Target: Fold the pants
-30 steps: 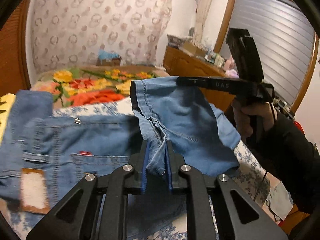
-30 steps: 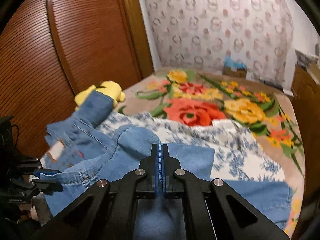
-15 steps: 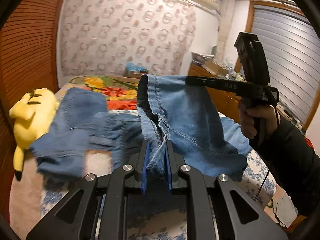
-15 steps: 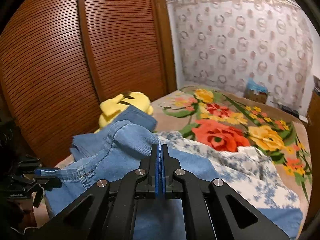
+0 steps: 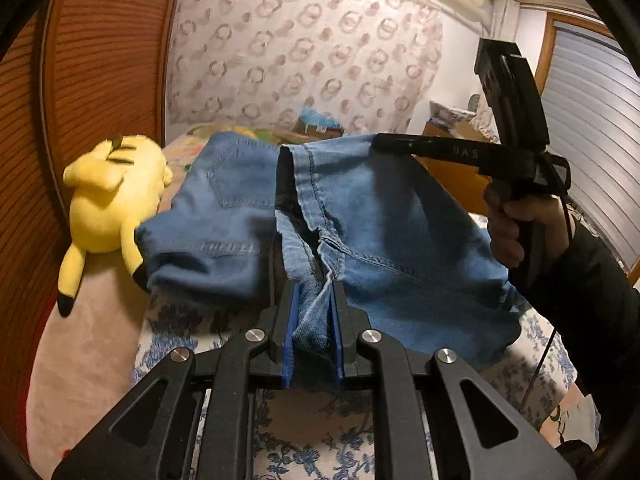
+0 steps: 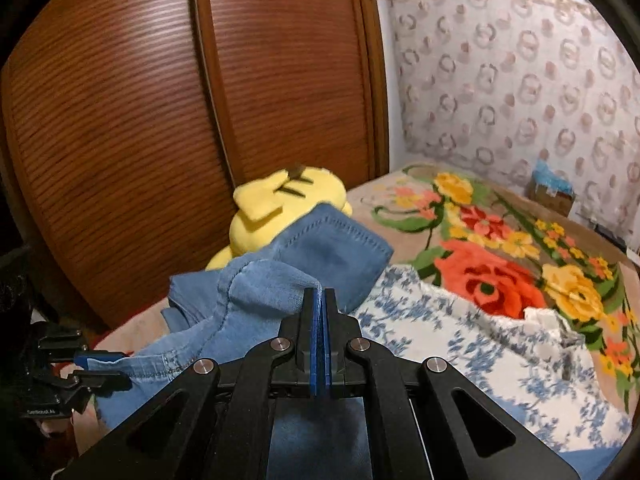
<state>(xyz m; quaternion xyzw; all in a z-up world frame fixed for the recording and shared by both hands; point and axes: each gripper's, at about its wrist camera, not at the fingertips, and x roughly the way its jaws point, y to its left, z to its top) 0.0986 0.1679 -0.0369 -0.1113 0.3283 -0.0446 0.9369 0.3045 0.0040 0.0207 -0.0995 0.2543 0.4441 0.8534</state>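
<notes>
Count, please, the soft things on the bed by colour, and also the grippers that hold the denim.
Blue denim: 1, the pants
Yellow: 1, the plush toy
Blue-and-white floral: 1, the sheet
Flowered, many colours: 1, the blanket
Grippers shut on the pants: 2, left gripper, right gripper
Total: 6

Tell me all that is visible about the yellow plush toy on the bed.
The yellow plush toy looks soft and fuzzy, bright yellow, with dark stitched marks on its head and dark tips on its limbs. It lies on its side on the bed, close to the brown slatted wardrobe doors. In the right wrist view the blue jeans overlap its lower part; whether they press on it cannot be told. Neither pair of tongs touches it.
</notes>
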